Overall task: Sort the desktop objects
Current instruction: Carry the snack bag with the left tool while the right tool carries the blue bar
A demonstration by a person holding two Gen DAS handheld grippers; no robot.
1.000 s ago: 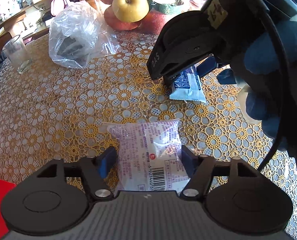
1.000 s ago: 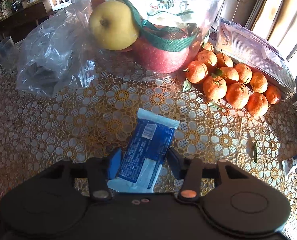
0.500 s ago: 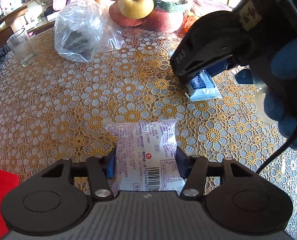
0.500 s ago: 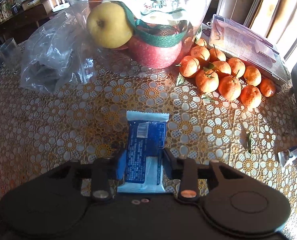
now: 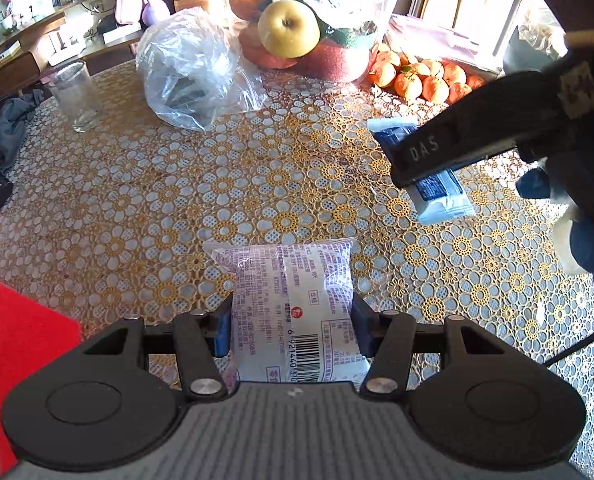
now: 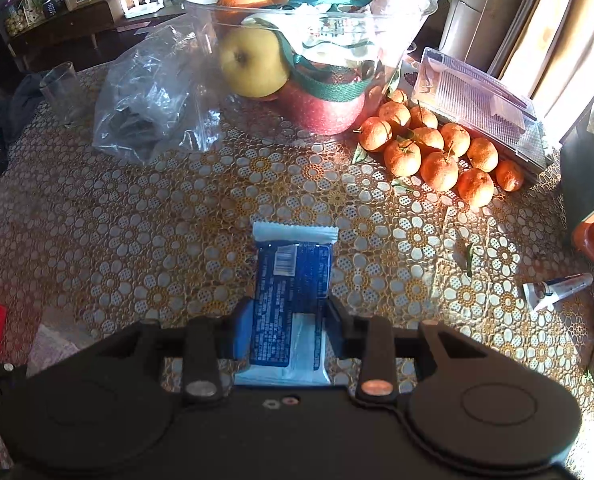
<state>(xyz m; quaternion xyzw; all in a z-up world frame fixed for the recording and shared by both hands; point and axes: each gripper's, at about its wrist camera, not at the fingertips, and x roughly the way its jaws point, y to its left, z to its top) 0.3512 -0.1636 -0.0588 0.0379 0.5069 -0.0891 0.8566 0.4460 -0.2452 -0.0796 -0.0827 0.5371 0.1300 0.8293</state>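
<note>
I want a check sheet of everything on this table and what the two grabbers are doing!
Surface: table under a gold flower-pattern cloth.
Job's things: purple-print packet in the left gripper; blue packet in the right gripper.
Clutter: glass bowl of fruit, tangerines, plastic bag, drinking glass, small tube, clear box.
Grippers: both closed on their packets.
Cables: black cable beside the right gripper.
Surroundings: shelves behind; sunlit window side at right.
</note>
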